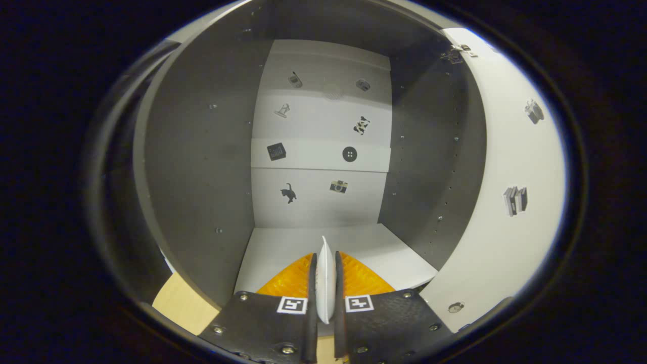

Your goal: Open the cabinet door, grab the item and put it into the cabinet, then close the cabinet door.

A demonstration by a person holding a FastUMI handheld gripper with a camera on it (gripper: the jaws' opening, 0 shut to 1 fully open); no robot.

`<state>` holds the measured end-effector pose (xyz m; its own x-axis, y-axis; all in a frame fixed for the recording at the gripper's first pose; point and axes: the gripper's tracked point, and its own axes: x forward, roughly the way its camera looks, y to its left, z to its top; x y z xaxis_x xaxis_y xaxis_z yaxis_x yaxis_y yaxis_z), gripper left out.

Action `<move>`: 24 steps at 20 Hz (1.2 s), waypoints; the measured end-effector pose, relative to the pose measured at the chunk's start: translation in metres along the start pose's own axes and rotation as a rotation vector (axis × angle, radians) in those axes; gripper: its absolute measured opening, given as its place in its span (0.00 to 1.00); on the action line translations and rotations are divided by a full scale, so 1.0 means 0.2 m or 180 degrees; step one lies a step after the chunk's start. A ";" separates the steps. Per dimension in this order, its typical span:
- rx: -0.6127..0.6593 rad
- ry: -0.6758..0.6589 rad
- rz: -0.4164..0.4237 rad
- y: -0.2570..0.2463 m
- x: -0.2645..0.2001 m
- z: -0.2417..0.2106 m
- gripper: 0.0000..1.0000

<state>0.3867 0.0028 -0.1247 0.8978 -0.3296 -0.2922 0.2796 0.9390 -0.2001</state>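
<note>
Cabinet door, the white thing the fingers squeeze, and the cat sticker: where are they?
cabinet door (510,167): gripper view, on its white inner face, swung open.
white item (325,275): gripper view, on its thin edge between the fingers.
cat sticker (288,193): gripper view, on the cat's body.

1 gripper (326,283), its 2 fingers pressed onto 1 thin white item (325,273). 1 cabinet (202,167); 1 door (505,202) swung open at 3 o'clock. 8 stickers on back wall (323,202), 2 on door.
</note>
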 end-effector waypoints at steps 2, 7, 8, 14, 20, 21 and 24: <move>0.0031 0.0054 0.0003 -0.01 0.06 0.00 0.13; 0.0053 0.0228 -0.0033 -0.07 0.20 -0.05 0.13; 0.0044 0.0278 -0.0045 -0.07 0.22 -0.07 0.13; 0.0010 0.0445 0.0017 -0.05 0.35 -0.14 0.13; 0.0161 0.0408 -0.0018 -0.05 0.42 -0.14 0.15; 0.0182 0.0415 -0.0020 -0.05 0.42 -0.13 0.19; 0.0285 0.0311 -0.0034 -0.07 0.44 -0.09 0.30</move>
<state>0.4562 -0.0418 -0.1640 0.8583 -0.3435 -0.3812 0.3222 0.9390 -0.1207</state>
